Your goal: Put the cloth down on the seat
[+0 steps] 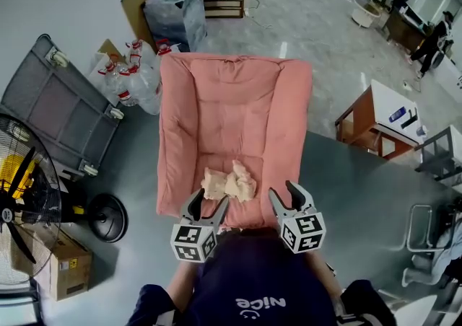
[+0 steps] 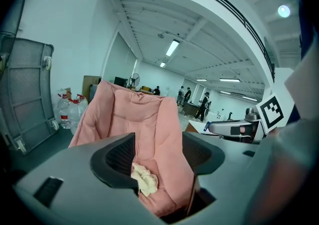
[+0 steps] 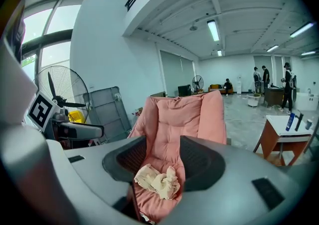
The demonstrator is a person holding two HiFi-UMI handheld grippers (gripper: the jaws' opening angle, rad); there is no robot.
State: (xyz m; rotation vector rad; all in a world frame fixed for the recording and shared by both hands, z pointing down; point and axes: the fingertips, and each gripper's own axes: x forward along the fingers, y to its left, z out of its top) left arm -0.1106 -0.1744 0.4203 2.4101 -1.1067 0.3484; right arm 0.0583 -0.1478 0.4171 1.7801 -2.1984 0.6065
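Head view: a cream cloth (image 1: 229,183), crumpled into loose folds, lies on the seat of a pink padded chair (image 1: 231,94), just ahead of the jaws. The left gripper (image 1: 211,202) and right gripper (image 1: 284,193) hover side by side at the seat's front edge, clear of the cloth.

Left gripper view: the jaws stand spread with nothing pinched. The cloth (image 2: 144,179) shows beyond them, beside the left jaw.

Right gripper view: the jaws are spread and empty. The rumpled cloth (image 3: 158,181) lies on the seat beyond the gap between them.
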